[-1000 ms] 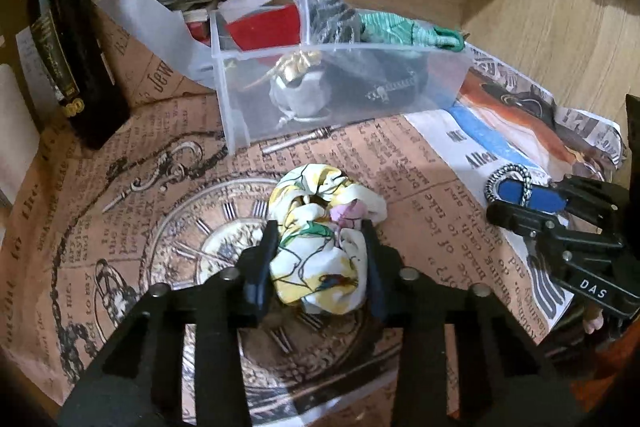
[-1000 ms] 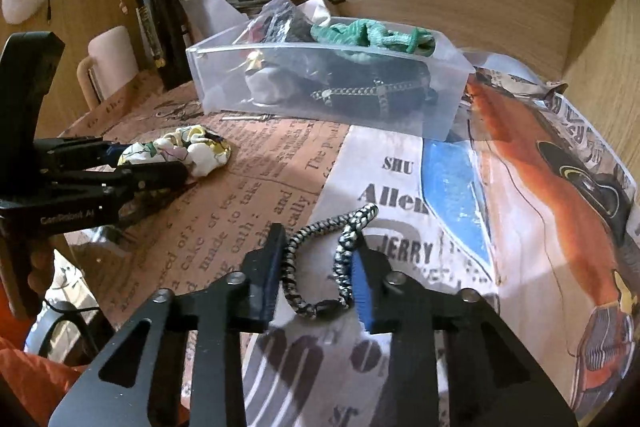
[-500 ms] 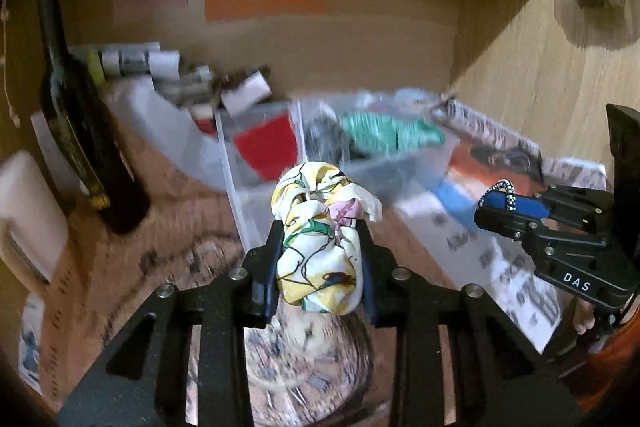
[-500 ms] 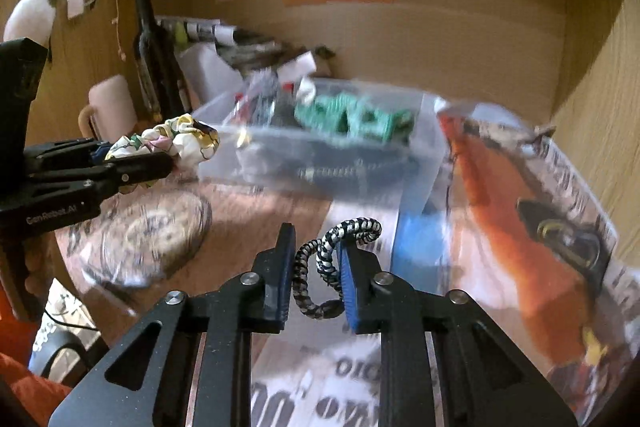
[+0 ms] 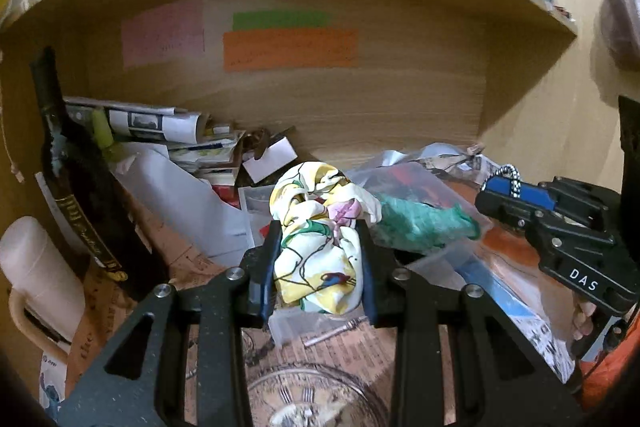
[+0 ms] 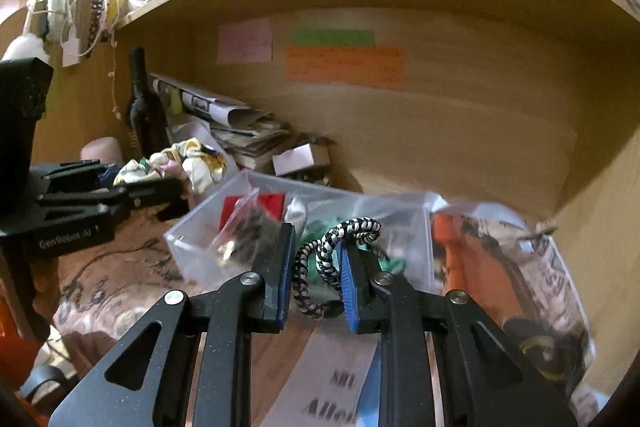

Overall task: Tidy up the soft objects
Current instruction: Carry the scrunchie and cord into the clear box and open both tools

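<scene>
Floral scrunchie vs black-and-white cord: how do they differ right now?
The floral scrunchie is bulky bunched cloth in yellow, white and green; the black-and-white cord is a thin braided loop. The scrunchie fills the left gripper and keeps its fingers wide apart; the cord leaves the right gripper pinched narrow. Shared: each is clamped in a gripper and held in the air near the clear plastic bin.

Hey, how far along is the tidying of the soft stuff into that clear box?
Partly done: the clear plastic bin already holds a green fabric piece and other items. In hand: the left gripper is shut on a floral yellow-and-white fabric scrunchie, and the right gripper is shut on a black-and-white braided hair tie, both lifted near the bin. Left: dropping both in.
</scene>
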Available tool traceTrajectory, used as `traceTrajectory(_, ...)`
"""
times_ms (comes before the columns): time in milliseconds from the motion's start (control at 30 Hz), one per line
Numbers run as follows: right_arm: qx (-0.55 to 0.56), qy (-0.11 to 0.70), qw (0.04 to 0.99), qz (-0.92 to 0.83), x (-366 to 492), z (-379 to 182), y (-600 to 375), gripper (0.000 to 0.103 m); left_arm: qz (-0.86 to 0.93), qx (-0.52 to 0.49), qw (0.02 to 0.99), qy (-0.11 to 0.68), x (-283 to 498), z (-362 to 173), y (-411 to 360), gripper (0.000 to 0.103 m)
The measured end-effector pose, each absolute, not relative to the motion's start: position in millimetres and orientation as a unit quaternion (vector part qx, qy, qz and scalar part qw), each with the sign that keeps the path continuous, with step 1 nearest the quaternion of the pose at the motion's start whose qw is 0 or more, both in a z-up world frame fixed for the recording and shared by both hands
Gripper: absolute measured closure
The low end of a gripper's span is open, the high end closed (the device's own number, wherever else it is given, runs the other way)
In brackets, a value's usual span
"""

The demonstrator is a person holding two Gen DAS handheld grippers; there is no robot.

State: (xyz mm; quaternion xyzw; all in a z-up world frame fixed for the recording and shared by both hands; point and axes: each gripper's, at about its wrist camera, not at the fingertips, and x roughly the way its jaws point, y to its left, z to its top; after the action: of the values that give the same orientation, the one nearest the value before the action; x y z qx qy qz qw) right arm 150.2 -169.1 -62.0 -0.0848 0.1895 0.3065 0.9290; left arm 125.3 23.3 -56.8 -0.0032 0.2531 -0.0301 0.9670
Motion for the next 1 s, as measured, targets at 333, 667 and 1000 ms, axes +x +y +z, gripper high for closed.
traceTrajectory(333,-0.089,0.245,0.908,0.329,201,-85,-134,0.084,-0.032,-0.017,0.946,0.321,177,-91,26,0.070)
traceTrajectory(667,-0.115,0.291,0.897,0.311,210,-107,-135,0.056,-0.035,-0.005,0.938,0.345,188,-109,21,0.056)
traceTrajectory(1000,-0.116,0.267,0.909,0.297,191,-91,-156,0.040,-0.048,-0.018,0.945,0.322,165,-92,27,0.034)
